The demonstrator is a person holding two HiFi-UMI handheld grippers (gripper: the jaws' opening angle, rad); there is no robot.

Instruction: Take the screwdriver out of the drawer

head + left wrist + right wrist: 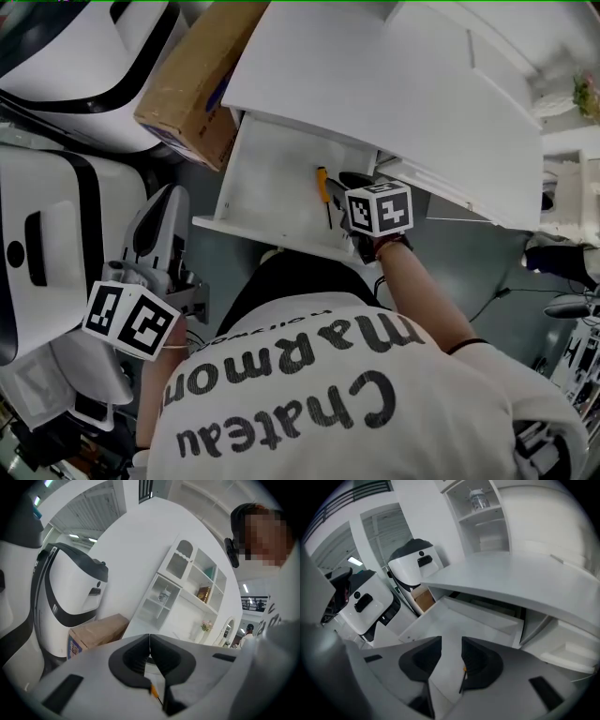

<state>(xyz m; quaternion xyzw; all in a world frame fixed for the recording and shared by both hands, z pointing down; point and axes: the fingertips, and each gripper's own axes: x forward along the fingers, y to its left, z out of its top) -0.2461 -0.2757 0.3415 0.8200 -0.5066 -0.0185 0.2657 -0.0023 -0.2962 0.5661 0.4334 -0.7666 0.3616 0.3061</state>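
Under the white counter [394, 84] the open drawer [267, 173] is holding the screwdriver [322, 187] at mid-frame, the right gripper [451, 644] is hovering over it with fingers parted and empty, judged next to straddle its handle, and the left gripper [149, 644] is idling with fingers together.

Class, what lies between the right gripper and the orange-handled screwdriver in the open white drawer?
Only bare drawer floor; the head view shows it between the right gripper and the screwdriver.

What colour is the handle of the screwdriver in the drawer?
The screwdriver handle is orange-yellow; the head view shows it best.
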